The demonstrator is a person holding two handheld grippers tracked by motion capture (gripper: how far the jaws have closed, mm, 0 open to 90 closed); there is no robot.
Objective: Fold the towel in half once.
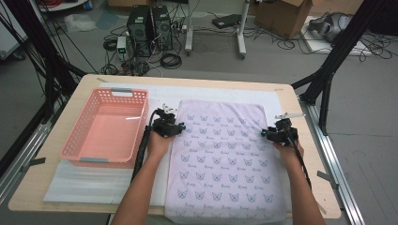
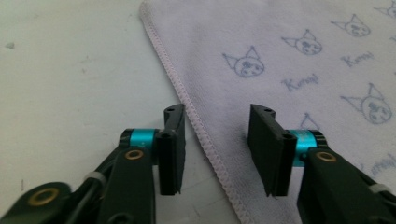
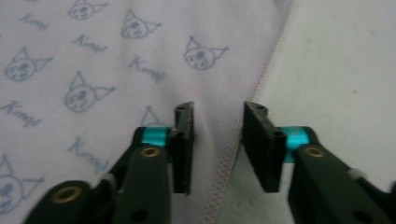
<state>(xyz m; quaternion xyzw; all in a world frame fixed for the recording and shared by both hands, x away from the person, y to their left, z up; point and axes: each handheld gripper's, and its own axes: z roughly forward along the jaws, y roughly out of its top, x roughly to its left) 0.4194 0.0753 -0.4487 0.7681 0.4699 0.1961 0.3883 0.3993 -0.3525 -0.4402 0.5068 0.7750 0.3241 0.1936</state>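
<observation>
Two grippers: each held in one of the person's hands, one at either long side of the pale lilac terry towel printed with small cat faces (image 1: 224, 161)
Towel: spread flat on the white foam sheet (image 1: 94, 185) that covers the light wooden table (image 1: 37, 180), right of the table's middle
Left gripper (image 1: 180, 127): at the towel's left edge, near its far end; in the left gripper view (image 2: 217, 151) the stitched hem (image 2: 205, 140) runs between the two black jaws, which stand partly apart, one over bare sheet and one over cloth, pressing on nothing
Right gripper (image 1: 264, 133): at the towel's right edge, near its far end; in the right gripper view (image 3: 217, 147) the hem passes through a narrower gap, the cloth rising slightly between the jaws; I cannot tell whether the pads already pinch it
Pink slotted plastic basket (image 1: 105, 126): on the sheet left of the towel, just beside the left hand (image 1: 158, 143)
</observation>
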